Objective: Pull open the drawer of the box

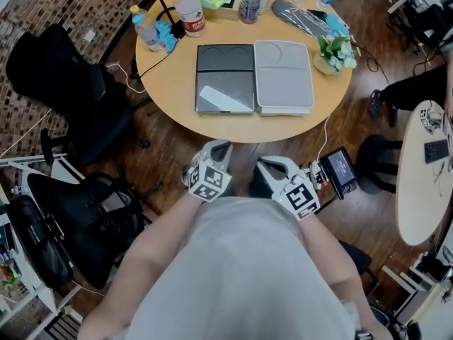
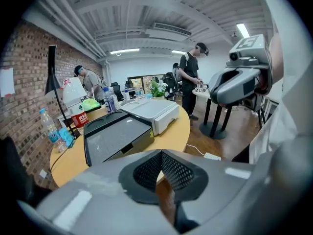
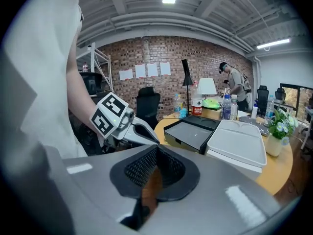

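Your left hand-held gripper (image 1: 214, 149) and right hand-held gripper (image 1: 272, 165) have their jaws together and empty, short of the desk (image 1: 177, 105). They seem ready to reach for the dark box (image 1: 225, 76), whose drawer (image 2: 129, 145) faces you.

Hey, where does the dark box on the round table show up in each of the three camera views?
Head view: the dark box sits upper centre, left of the white box.
Left gripper view: centre left, at middle height.
Right gripper view: just right of centre.
Shared landmark: the white box lying right beside it, seen in the left gripper view and the right gripper view too.
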`<action>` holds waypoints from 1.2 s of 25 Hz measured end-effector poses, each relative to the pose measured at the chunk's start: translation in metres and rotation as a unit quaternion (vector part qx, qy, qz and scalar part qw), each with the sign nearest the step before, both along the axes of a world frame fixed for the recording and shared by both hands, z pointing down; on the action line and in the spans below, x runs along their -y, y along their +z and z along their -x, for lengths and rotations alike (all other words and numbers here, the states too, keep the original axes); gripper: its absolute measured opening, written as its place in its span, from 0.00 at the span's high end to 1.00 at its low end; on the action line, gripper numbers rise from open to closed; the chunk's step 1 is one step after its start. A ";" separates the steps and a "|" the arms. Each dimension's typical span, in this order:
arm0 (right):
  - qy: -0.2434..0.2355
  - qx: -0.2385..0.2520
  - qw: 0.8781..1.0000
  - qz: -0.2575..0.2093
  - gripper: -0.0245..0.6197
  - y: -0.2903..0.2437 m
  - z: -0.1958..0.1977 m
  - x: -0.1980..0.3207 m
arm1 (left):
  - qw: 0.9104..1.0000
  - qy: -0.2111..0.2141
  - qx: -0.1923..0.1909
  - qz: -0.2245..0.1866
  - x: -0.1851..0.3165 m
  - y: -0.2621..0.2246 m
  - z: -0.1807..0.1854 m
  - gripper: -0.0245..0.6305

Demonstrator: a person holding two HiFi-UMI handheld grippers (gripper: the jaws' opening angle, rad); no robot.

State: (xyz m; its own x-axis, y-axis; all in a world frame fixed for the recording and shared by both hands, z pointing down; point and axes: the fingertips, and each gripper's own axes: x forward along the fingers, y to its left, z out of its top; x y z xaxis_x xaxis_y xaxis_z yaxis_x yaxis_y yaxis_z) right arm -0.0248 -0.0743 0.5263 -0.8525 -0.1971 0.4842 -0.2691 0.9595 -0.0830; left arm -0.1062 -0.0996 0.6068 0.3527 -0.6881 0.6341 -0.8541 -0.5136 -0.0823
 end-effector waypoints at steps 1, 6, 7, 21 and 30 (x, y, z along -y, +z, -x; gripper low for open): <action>-0.001 -0.001 1.000 0.000 0.95 0.002 0.001 0.002 | 1.000 0.002 0.012 -0.002 0.003 0.001 0.002 0.96; -0.003 -0.002 1.000 -0.002 0.95 0.014 0.007 0.012 | 0.998 0.006 0.070 -0.005 0.014 0.013 0.013 0.96; -0.001 -0.002 1.000 -0.001 0.95 0.016 0.007 0.013 | 0.996 0.010 0.093 -0.002 0.015 0.018 0.016 0.95; 0.017 -0.004 1.000 0.007 0.95 0.034 0.023 0.014 | 0.932 0.078 0.349 -0.056 0.061 0.050 0.032 0.85; 0.042 -0.008 0.999 0.016 0.95 0.045 0.014 0.014 | 0.903 0.087 0.417 -0.058 0.083 0.056 0.043 0.78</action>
State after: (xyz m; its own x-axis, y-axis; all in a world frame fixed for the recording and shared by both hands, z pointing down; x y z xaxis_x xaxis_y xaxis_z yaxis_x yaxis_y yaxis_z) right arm -0.0386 -0.0884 0.5715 -0.8256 -0.2519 0.5049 -0.3506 0.9301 -0.1092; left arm -0.1491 -0.1823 0.6631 -0.1052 -0.7472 0.6563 -0.3769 -0.5808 -0.7216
